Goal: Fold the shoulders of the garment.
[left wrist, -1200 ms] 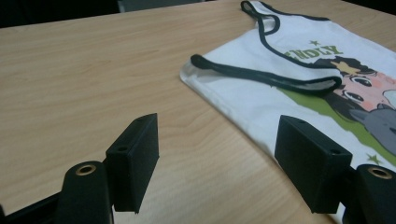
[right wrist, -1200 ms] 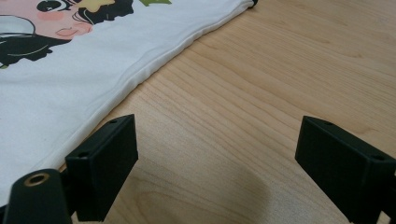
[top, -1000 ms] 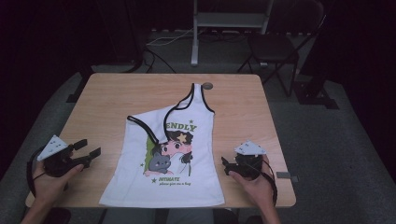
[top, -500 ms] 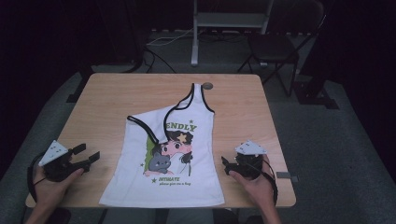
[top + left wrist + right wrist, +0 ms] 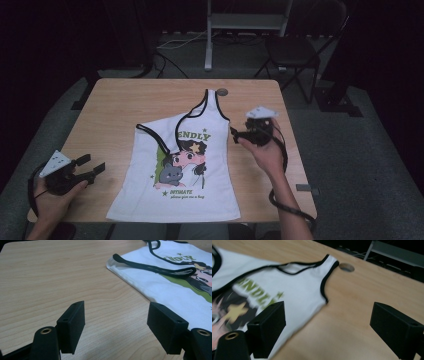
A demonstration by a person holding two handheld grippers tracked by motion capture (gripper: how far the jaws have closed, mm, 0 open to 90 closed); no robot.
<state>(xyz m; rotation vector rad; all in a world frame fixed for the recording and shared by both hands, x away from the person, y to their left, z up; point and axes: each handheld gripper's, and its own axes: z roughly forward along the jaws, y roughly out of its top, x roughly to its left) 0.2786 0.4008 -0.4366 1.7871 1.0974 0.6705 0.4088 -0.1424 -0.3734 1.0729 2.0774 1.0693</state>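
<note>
Shirt [image 5: 182, 165] lies flat on the bench [image 5: 115, 115]; left gripper [image 5: 92, 167] and right gripper [image 5: 234, 134] flank the shirt, both spread, holding nothing.

Soft overhead light brightens the bench [image 5: 125, 105] evenly; the room beyond its edges falls dark. The right gripper view smears with motion blur.

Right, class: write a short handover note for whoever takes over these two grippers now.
Left gripper: open, holding nothing, low over the wooden table beside the shirt's left edge.
Right gripper: open, holding nothing, by the right armhole.
White sleeveless cartoon-print shirt with black trim: lies flat, one strap folded across the chest.
Done: no folds in the body.
Left: probably grasp the shirt and fold it.
</note>
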